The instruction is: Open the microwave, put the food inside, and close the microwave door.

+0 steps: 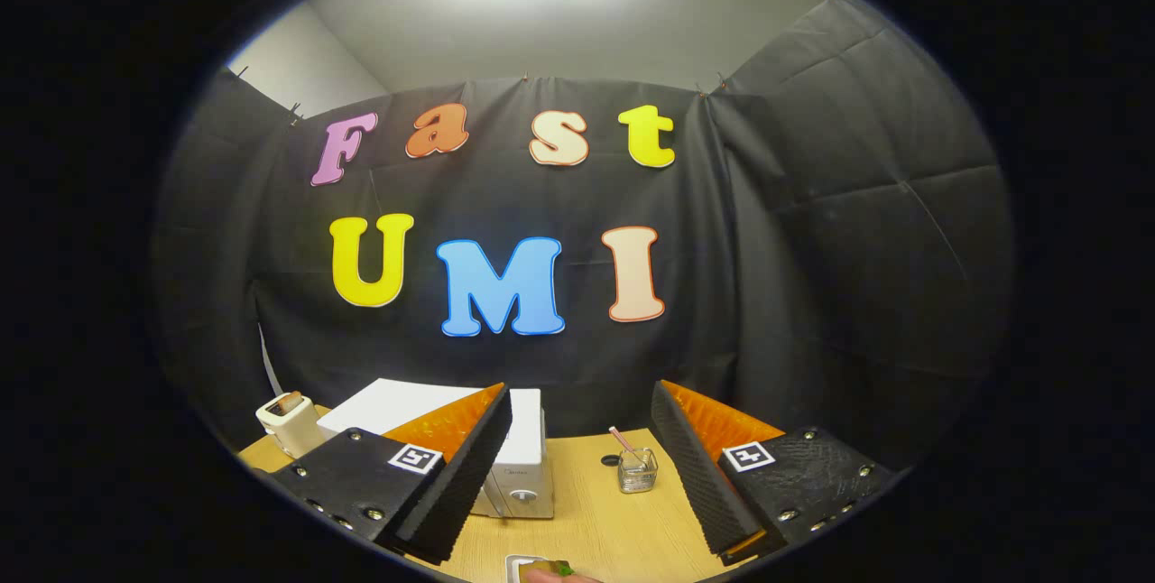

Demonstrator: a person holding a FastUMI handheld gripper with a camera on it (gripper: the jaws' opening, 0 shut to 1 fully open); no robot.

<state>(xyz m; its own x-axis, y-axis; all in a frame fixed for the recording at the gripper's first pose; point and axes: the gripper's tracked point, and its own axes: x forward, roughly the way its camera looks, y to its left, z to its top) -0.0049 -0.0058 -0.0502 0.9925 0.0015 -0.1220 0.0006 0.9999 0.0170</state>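
Ribbed fingers (pixel 686 466) apart, seemingly screwed, square-tagged mounts.

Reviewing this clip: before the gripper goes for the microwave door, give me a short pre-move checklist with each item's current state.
1. Gripper open, nothing between the fingers: ok.
2. Microwave ahead of the fingers, partly behind one finger: ok.
3. Microwave door shut: cannot tell, since the front is partly hidden.
4. Food on its plate between the fingers, close in: ok, though barely in view.
5. Glass jar with a stick in it stands apart from the microwave: ok.
6. Toaster on the microwave's far side, apart from the fingers: ok.
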